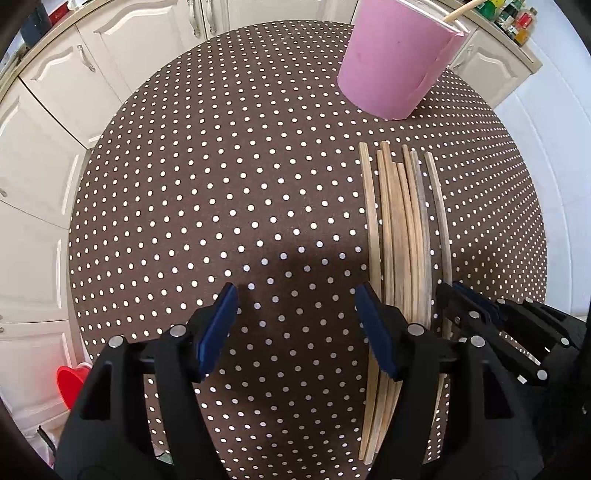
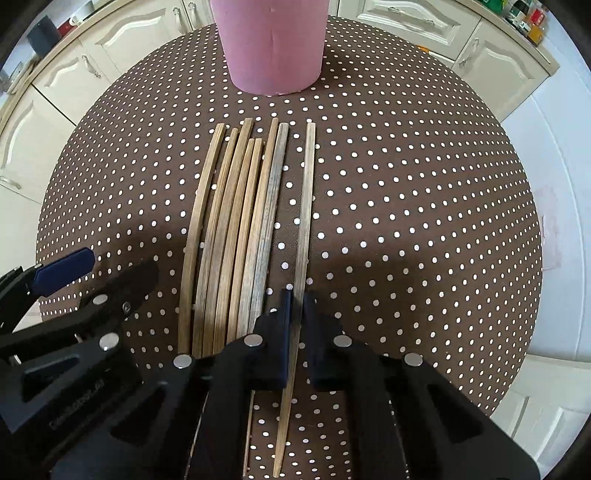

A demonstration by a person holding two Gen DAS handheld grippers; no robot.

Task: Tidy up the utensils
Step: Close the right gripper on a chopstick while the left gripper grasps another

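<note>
Eight or so wooden chopsticks [image 2: 236, 229] lie side by side on the dotted bench [image 2: 406, 221], their far ends just short of the pink cup [image 2: 273, 44]. One more stick [image 1: 458, 10] already leans inside that cup. The outermost chopstick [image 2: 306, 206], on the right of the row as seen facing the cup and slightly apart from the others, is pinched between the closed jaws of the right hand-held gripper [image 2: 297, 299] near its thin end. Gripped so far from its middle, it will likely sag or swivel when lifted, and its far end could strike the cup's wall and tip it instead of dropping in. The left hand-held gripper [image 1: 295, 295] hangs with jaws apart over bare cloth on the row's other side, its right finger nearly against the nearest stick; a careless descent could scatter the row.
</note>
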